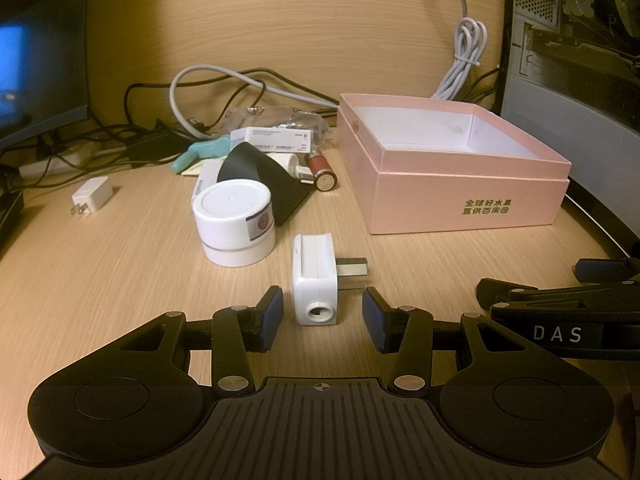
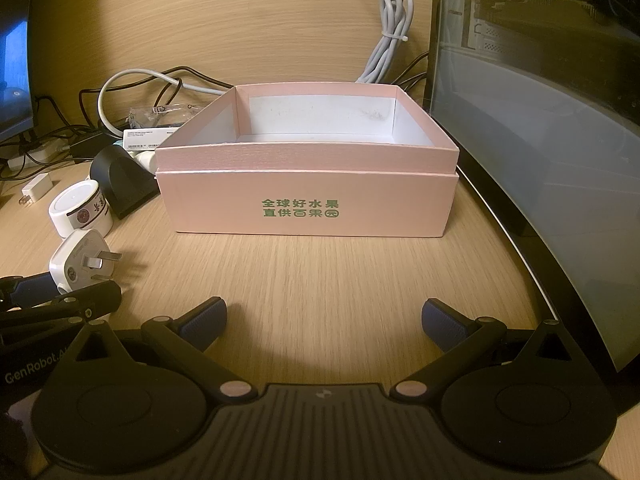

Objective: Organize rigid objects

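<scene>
Item: white plastic three-pin plug adapter [image 1: 314, 280], lying on its side on the pale wood-grain bench [image 1: 120, 280], metal prongs pointing toward the right pad, round socket facing the camera; it sits between the spread pads of the left tongs [image 1: 323, 318], apart from both, nothing pinched. Receptacle: open pink cardboard box with green printed characters [image 1: 460, 184], ahead and to the right of the left tongs, directly ahead of the right tongs [image 2: 324, 322]; what shows of its white interior looks empty. Right tongs: spread wide, holding nothing, hovering low over bare bench just short of the box front. Other stock ahead and left of the left tongs: round white lidded plastic jar [image 1: 234, 220], close beyond the adapter; small white two-prong charger cube [image 1: 93, 197], well apart to the left; a pile holding a black curved stand [image 1: 260, 180], a dark red cylindrical battery [image 1: 322, 172], a white labelled carton [image 1: 276, 140] and a teal plastic piece [image 1: 200, 154]; grey and black cables [image 1: 224, 84] behind. Step in hand, as judged: the approach on the adapter is made, grasp not yet taken. Next move calls for pressing the pads onto the adapter's flat white sides, clear of the prongs, then lifting and carrying it rightward over the box rim
</scene>
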A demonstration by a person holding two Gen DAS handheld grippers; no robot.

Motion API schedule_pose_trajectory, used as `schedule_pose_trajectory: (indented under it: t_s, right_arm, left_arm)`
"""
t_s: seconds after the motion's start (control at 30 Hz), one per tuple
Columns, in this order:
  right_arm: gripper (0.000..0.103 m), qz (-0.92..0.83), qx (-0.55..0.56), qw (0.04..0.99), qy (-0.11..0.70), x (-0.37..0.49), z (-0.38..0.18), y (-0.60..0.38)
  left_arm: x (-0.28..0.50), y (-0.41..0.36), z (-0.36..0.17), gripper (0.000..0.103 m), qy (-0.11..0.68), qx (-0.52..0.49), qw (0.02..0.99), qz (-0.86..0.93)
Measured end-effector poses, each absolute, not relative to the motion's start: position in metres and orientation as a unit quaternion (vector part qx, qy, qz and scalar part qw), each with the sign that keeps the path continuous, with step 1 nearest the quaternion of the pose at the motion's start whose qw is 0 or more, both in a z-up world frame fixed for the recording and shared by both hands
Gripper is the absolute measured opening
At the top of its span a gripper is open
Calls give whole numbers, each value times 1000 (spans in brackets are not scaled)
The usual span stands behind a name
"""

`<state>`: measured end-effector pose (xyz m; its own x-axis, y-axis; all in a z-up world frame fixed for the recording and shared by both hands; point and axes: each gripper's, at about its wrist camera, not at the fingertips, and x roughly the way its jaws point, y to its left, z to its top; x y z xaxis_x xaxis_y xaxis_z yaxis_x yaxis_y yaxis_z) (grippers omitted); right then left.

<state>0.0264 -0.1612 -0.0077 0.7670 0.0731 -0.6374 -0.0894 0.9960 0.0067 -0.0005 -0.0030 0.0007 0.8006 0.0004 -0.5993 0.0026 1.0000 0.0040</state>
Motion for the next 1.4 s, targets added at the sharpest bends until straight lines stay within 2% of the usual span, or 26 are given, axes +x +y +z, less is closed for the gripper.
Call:
schedule_pose_trajectory:
  t_s: [1.4]
  right_arm:
    - [103, 43, -12, 940, 339, 26, -8, -161]
  left_arm:
    - [-1, -1, 0, 49, 316, 0, 949, -1]
